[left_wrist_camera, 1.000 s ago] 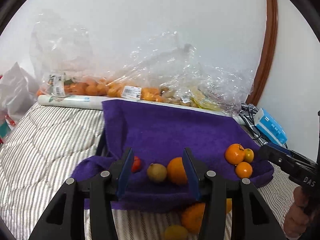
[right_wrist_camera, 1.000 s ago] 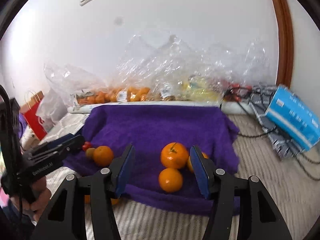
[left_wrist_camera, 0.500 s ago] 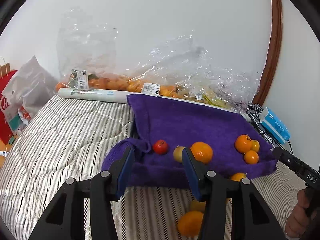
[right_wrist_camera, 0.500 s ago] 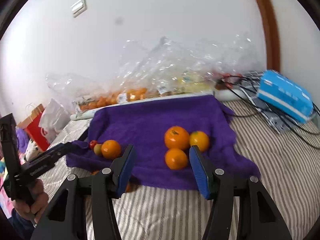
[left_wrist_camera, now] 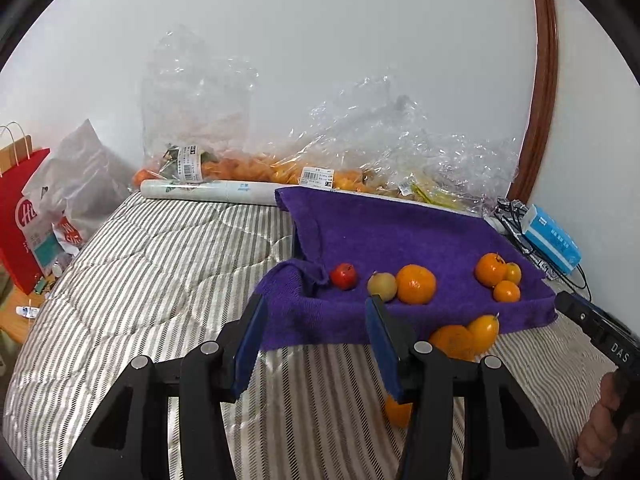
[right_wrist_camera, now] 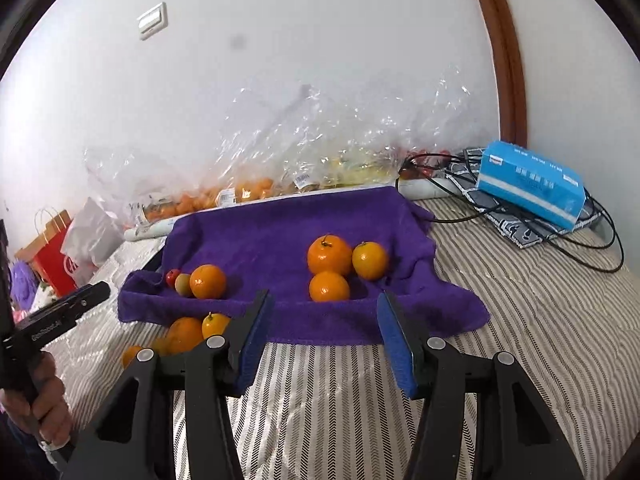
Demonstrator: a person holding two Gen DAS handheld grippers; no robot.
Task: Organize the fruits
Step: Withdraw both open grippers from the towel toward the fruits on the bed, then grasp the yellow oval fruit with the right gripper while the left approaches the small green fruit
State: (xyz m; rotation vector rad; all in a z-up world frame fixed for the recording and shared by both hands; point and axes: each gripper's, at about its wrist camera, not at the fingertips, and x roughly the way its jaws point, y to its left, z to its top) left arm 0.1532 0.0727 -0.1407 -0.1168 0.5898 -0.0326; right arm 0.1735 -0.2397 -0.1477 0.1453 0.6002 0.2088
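A purple towel [left_wrist_camera: 400, 236] [right_wrist_camera: 280, 232] lies on the striped bed. On it sit a small red fruit [left_wrist_camera: 343, 276], a yellow-green fruit [left_wrist_camera: 382, 286] and an orange [left_wrist_camera: 416, 284] at the left, and three oranges [right_wrist_camera: 330, 256] in a cluster at the right. Several more oranges [left_wrist_camera: 460, 340] [right_wrist_camera: 184, 334] lie on the bed in front of the towel. My left gripper [left_wrist_camera: 316, 344] is open and empty, short of the towel's front edge. My right gripper [right_wrist_camera: 324, 340] is open and empty, in front of the cluster of three.
Clear plastic bags of fruit [left_wrist_camera: 280, 168] line the wall behind the towel, with a white roll [left_wrist_camera: 208, 192]. A blue box [right_wrist_camera: 532, 184] and black cables [right_wrist_camera: 580, 240] lie at the right. A red paper bag [left_wrist_camera: 20, 208] stands beside the bed at left.
Both grippers have pulled back from the towel and risen; the fruit looks smaller and farther. The loose oranges in front of the towel now show more fully. Both stay open.
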